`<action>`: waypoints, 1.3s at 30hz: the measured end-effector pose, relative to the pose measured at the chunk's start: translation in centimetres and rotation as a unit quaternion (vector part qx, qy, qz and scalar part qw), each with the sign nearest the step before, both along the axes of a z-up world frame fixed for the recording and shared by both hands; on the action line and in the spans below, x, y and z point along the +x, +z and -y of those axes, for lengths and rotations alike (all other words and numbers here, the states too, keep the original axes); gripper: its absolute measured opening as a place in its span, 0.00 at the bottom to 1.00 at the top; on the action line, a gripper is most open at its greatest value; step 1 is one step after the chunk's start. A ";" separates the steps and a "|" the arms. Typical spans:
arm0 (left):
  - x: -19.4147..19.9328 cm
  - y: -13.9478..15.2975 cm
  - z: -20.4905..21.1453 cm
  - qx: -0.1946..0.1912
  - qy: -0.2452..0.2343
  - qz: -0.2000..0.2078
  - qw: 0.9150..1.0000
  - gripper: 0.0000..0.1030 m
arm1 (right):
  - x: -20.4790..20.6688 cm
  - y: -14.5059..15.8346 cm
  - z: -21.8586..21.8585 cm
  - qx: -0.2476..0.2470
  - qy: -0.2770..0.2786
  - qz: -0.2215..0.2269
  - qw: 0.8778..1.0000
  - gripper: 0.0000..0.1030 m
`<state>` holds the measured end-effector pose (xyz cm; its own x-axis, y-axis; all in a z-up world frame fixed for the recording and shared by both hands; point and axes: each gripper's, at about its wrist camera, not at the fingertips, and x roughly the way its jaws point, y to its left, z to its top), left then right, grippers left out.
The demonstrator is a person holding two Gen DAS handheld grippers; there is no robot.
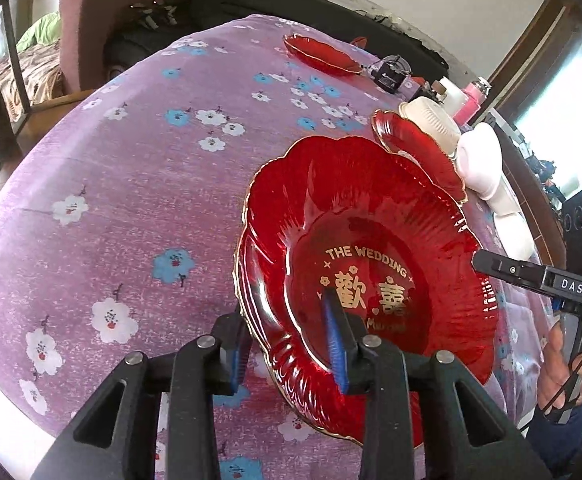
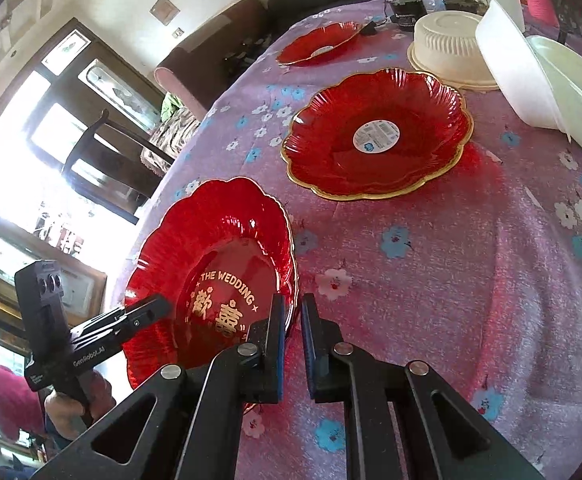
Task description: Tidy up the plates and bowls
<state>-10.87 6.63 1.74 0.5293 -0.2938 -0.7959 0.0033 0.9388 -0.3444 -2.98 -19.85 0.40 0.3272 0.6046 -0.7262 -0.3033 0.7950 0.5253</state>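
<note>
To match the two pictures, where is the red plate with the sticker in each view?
Left wrist view: the red plate with the sticker lies right of centre, seen edge-on behind the wedding plate; the sticker does not show.
Right wrist view: upper centre, white sticker in its middle.
Shared landmark: the upturned cream bowl just beyond it.

Glossy translucent red glass or plastic in the wedding plate [image 1: 371, 280], ribbed, gold-rimmed, gold lettering at centre. Same shiny red finish on the second plate [image 2: 375, 136], with a round paper sticker [image 2: 376, 137] at its middle, and on the third plate [image 2: 319, 42] near the far edge of the table. Matt, slightly fuzzy purple cloth [image 1: 131, 200] with printed flowers over the table. Matt cream ribbed plastic in the upturned bowl [image 2: 447, 48]; smooth white plastic in the bowls [image 2: 531, 92] beside it. Matt black plastic fingers [image 2: 275, 340], blue rubbery pads, bright metal pins.
</note>
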 end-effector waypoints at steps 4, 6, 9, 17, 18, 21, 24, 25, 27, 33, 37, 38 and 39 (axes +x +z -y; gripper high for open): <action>-0.5 0.4 -0.2 -0.002 -0.005 0.013 1.000 0.45 | -0.4 0.2 1.9 0.030 -0.012 0.003 0.999 0.11; -0.8 0.6 -0.4 0.000 -0.006 0.019 1.000 0.47 | -0.6 0.5 2.9 0.033 -0.019 0.010 0.999 0.11; -0.9 0.8 -0.7 0.001 -0.006 0.023 1.000 0.48 | -0.6 0.5 4.4 0.039 -0.040 0.013 0.998 0.11; -1.3 0.7 -2.1 -0.009 0.002 0.029 1.000 0.51 | 1.0 -1.3 6.9 0.049 -0.093 -0.003 0.994 0.11; -1.3 0.7 -2.3 -0.008 0.004 0.029 1.000 0.51 | 1.1 -1.7 7.1 0.050 -0.099 -0.008 0.994 0.11; -1.3 0.9 -2.7 -0.007 0.007 0.030 0.999 0.51 | 1.5 -2.2 7.5 0.054 -0.105 -0.022 0.993 0.11; -1.3 0.9 -3.1 -0.006 0.010 0.030 0.999 0.56 | 1.6 -1.8 7.8 0.050 -0.109 -0.019 0.993 0.20; -1.2 0.9 -3.2 -0.006 0.012 0.031 0.999 0.56 | 1.6 -1.6 7.8 0.050 -0.111 -0.017 0.992 0.31; -1.1 0.8 -3.3 -0.005 0.012 0.029 0.999 0.57 | 1.8 -0.8 8.0 0.049 -0.116 -0.007 0.992 0.48; -0.8 1.6 -3.4 0.011 0.013 0.032 0.999 0.57 | 3.4 1.6 8.4 0.025 -0.139 0.027 0.990 0.52; -0.2 2.8 -3.7 0.033 0.020 0.036 0.999 0.57 | 6.1 2.2 8.3 -0.002 -0.174 0.033 0.984 0.52; 0.1 3.2 -3.7 0.040 0.021 0.037 0.998 0.57 | 6.9 2.3 8.3 -0.019 -0.189 0.040 0.981 0.50; 0.3 3.5 -3.8 0.043 0.022 0.038 0.998 0.57 | 7.4 2.4 8.2 -0.029 -0.202 0.046 0.978 0.47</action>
<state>-10.57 10.44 5.25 0.6003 -0.2009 -0.7741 -0.0156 0.9648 -0.2625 4.44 -28.08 2.77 0.5953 0.3712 -0.7126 -0.0024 0.8877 0.4605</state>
